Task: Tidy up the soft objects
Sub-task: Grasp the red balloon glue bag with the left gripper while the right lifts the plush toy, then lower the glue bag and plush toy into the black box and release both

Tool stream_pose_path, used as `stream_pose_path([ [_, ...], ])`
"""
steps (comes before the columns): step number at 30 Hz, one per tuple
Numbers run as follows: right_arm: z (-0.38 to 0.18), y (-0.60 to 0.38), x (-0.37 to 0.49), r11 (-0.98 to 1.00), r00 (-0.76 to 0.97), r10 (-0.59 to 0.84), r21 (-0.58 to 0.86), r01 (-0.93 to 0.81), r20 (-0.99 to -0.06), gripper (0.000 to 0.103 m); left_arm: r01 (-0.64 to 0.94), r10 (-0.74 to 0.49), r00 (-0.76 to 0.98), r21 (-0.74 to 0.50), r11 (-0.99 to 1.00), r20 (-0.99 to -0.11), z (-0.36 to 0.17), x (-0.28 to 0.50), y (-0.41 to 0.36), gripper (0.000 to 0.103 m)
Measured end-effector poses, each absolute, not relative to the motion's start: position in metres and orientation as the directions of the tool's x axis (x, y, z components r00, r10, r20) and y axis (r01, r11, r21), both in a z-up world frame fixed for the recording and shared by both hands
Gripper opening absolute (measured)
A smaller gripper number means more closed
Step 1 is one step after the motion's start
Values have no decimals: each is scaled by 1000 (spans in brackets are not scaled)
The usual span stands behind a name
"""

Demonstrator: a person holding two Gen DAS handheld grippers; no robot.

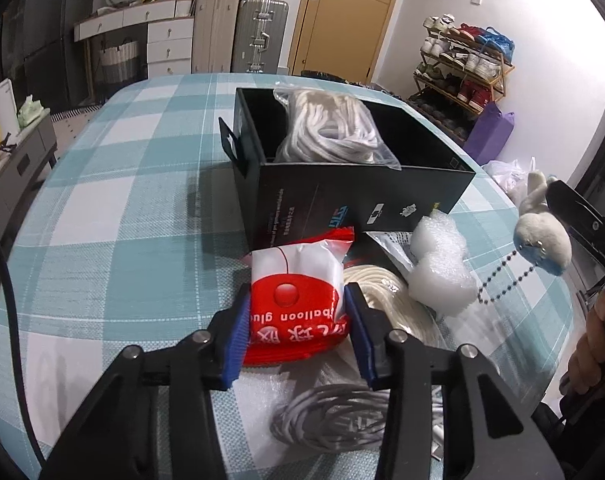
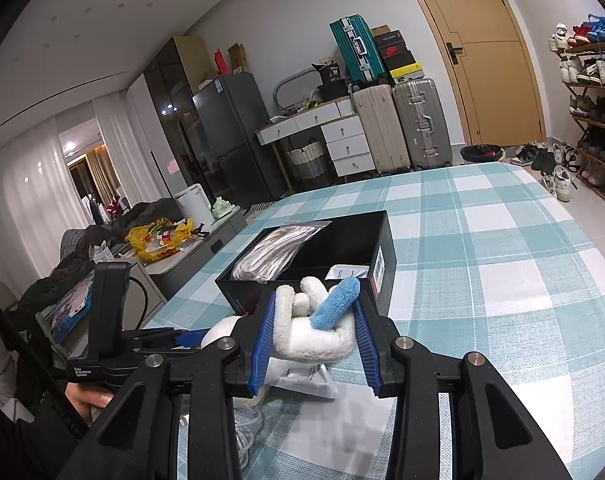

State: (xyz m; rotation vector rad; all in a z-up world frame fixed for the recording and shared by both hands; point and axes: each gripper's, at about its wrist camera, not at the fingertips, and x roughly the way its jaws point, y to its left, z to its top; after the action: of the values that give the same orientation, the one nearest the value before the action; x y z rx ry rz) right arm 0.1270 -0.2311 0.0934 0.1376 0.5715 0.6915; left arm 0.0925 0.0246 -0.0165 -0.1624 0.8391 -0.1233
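My left gripper point(image 1: 298, 310) is shut on a red and white balloon glue packet point(image 1: 298, 292), just in front of the black box point(image 1: 354, 196). The box holds a clear bag of white rope point(image 1: 330, 128). My right gripper point(image 2: 316, 328) is shut on a white and blue plush toy point(image 2: 314, 320) and holds it above the table near the box point(image 2: 342, 252). The plush point(image 1: 542, 236) also shows at the right of the left wrist view, with a bead chain hanging from it.
On the checked tablecloth point(image 1: 122, 200) beside the packet lie a coil of white rope point(image 1: 386, 296), a piece of bubble wrap point(image 1: 438, 264), a grey cable coil point(image 1: 334, 416) and a flat plastic bag point(image 2: 302, 376). Suitcases point(image 2: 398, 124), a door and a shoe rack stand beyond the table.
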Motion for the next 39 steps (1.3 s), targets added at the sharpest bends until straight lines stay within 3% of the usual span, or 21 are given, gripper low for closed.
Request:
stream_pose_path([
  [26, 117, -229, 125, 810, 703, 584, 236, -537, -405, 38, 36, -83, 824, -95, 995, -561, 55, 68, 30, 43],
  [39, 142, -222, 147, 843, 751, 537, 211, -495, -384, 38, 0, -56, 837, -102, 995, -544, 70, 90, 34, 43],
])
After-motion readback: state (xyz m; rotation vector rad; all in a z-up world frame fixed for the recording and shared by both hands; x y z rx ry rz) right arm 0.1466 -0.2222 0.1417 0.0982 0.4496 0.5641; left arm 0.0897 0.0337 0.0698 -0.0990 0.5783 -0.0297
